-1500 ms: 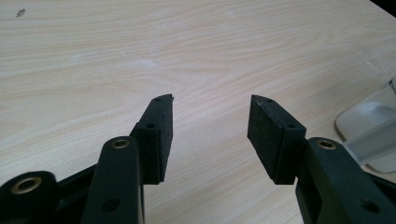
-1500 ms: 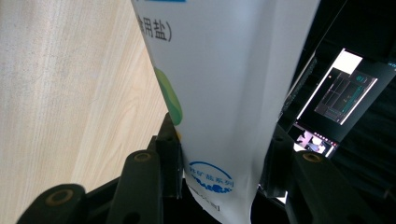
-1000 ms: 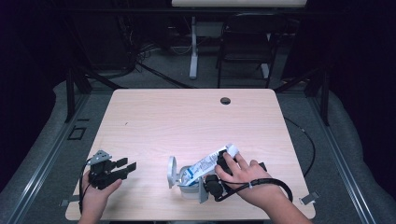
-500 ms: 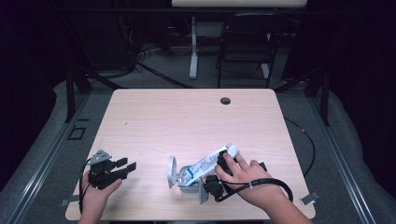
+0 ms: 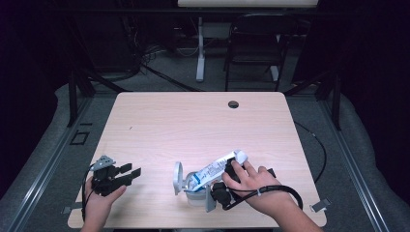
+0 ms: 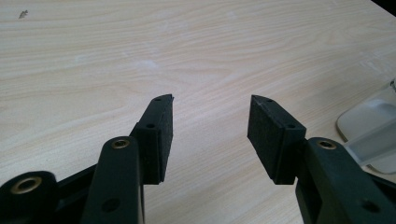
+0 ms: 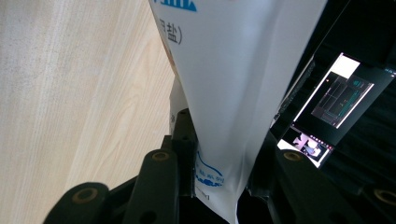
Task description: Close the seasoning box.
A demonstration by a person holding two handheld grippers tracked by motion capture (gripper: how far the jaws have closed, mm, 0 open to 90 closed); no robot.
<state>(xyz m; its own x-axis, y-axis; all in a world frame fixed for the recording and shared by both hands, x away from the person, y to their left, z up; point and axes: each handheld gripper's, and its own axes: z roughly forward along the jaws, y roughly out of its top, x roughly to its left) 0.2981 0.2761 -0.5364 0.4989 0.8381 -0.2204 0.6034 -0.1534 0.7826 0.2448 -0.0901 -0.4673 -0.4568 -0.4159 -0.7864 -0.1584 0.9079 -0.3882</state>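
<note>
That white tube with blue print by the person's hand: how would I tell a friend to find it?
Start at the pale wooden table and look to its near edge. The white tube lies slanted there between the right gripper jaws, blue lettering along it, unlike the plain grey stand beside it.

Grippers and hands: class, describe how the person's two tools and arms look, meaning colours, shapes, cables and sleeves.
Both tools are black. The left gripper carries a grey three-cornered plate and square foam-like pads. A black cable loops from the right gripper. Forearms are bare, no sleeves.
</note>
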